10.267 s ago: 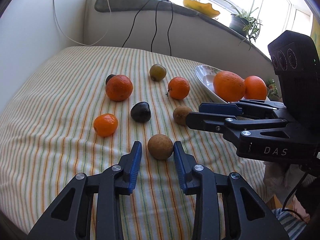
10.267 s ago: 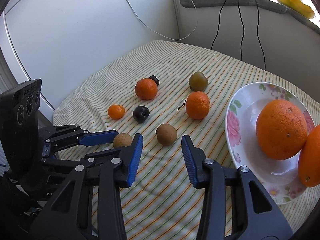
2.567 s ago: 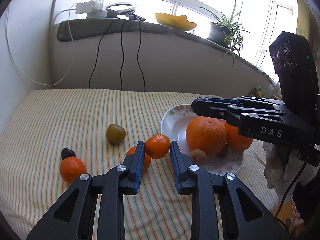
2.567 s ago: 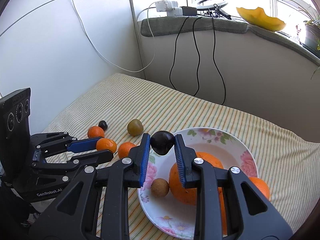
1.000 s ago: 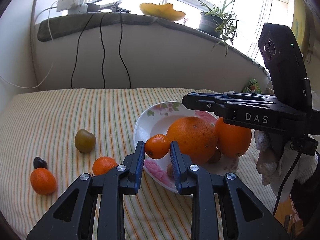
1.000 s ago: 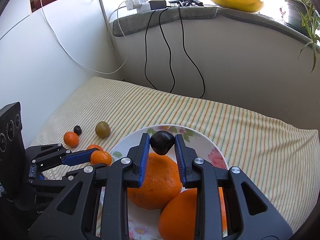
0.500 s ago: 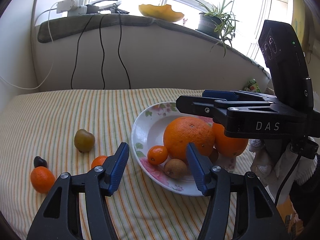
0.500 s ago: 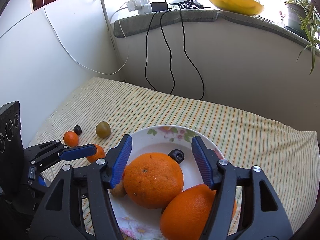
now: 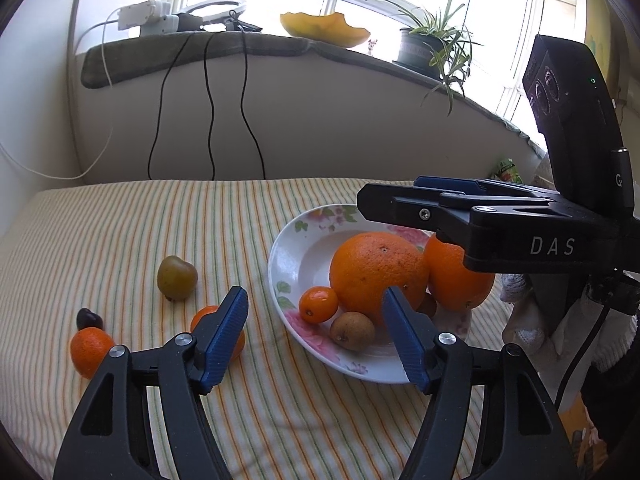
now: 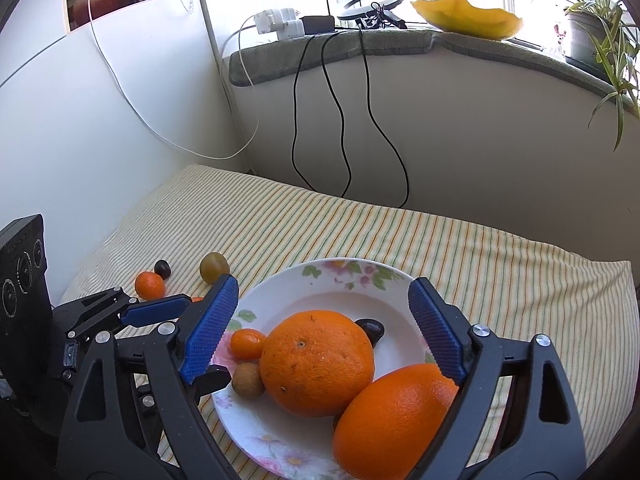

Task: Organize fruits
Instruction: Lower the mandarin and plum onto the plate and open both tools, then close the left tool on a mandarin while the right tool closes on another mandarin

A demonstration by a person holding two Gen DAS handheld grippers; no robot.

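Fruits sit in a flowered plate [image 10: 394,312] on a striped cloth [image 9: 120,232]: two big oranges [image 10: 316,362], a small tangerine [image 9: 319,304], a brown kiwi [image 9: 352,330] and a dark plum [image 10: 370,330]. More fruit lies on the cloth to the left: a green plum [image 9: 177,278], two tangerines [image 9: 91,352] and a small dark fruit [image 9: 89,319]. A white wall and a sunny window sill with black cables [image 9: 208,112], a potted plant [image 9: 430,46] and a yellow bowl [image 9: 324,30] stand behind. The left gripper [image 9: 316,334] and right gripper [image 10: 324,326] have just been opening; their fingers are apart, holding nothing, over the plate.
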